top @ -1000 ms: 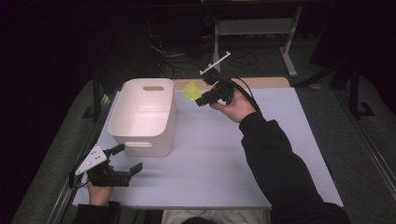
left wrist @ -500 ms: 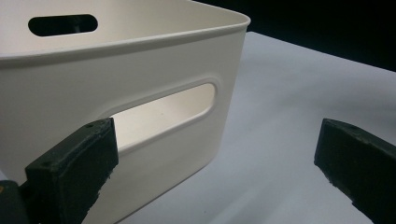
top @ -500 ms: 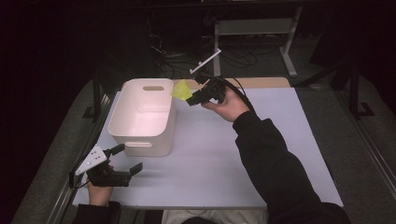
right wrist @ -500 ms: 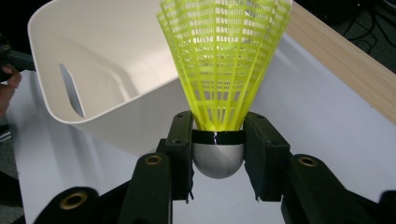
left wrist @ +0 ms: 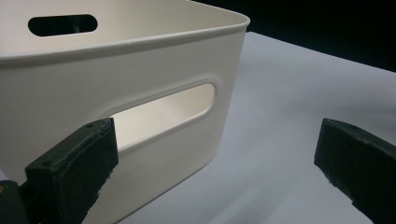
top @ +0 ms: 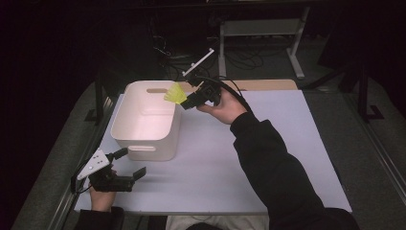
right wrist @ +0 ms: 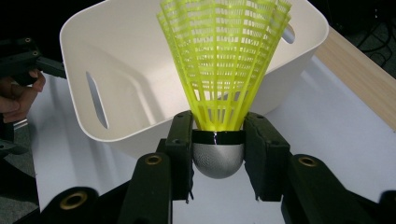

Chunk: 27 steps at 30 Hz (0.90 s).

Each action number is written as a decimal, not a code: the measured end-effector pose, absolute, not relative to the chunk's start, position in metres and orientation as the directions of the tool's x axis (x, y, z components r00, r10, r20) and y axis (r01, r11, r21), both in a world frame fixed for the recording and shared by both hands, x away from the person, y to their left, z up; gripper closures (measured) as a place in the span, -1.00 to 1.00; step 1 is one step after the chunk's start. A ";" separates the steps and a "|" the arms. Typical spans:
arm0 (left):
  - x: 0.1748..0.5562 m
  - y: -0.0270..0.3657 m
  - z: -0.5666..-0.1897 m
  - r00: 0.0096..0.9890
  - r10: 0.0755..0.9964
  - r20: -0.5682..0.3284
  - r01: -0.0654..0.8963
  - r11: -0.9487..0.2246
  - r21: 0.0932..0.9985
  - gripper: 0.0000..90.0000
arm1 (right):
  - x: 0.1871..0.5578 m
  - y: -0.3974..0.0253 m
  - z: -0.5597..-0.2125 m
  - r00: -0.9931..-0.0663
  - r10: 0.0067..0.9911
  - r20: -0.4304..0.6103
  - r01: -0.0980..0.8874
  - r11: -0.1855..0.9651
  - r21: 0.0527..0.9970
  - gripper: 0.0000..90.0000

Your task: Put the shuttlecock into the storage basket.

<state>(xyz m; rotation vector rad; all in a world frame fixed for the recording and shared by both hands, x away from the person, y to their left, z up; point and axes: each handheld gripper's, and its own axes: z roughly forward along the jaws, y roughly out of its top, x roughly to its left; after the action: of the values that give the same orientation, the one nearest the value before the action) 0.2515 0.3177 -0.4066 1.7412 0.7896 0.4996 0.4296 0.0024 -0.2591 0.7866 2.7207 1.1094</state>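
A yellow shuttlecock [top: 174,94] [right wrist: 223,70] with a silver cap is clamped at its base by my right gripper [top: 189,101] [right wrist: 218,140]. Its mesh skirt reaches over the far right rim of the white bin [top: 143,98] [right wrist: 116,70]. The bin's inside looks bare. My left gripper [top: 131,165] [left wrist: 224,158] rests on the table at the front left, jaws wide open and holding nothing. It faces the bin's near wall [left wrist: 93,79] with its handle slot [left wrist: 163,109].
A white mat [top: 287,143] covers the table. A wooden strip [top: 268,85] runs along the far edge. Cables and a metal stand [top: 258,28] lie on the dark floor beyond. Grey table borders flank the mat.
My right gripper has carried the shuttlecock leftward, from beside the bin to over its far right rim. The left gripper has stayed put.
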 end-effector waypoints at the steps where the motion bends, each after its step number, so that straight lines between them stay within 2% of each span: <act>1: 0.251 0.318 -0.407 0.688 0.724 -0.057 0.259 -0.171 0.951 -1.00 | 0.430 0.004 -0.259 -0.865 0.493 0.095 0.419 0.605 0.677 0.40; 27: 0.251 0.318 -0.406 0.690 0.722 -0.057 0.257 -0.170 0.951 -1.00 | 0.424 0.036 -0.257 -0.894 0.438 0.094 0.380 0.630 0.677 0.40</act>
<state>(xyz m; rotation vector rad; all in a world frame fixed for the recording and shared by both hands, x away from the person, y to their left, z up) 0.2515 0.3178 -0.4065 1.7396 0.7876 0.4983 0.4242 0.0359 -0.2566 0.6953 2.7640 1.1190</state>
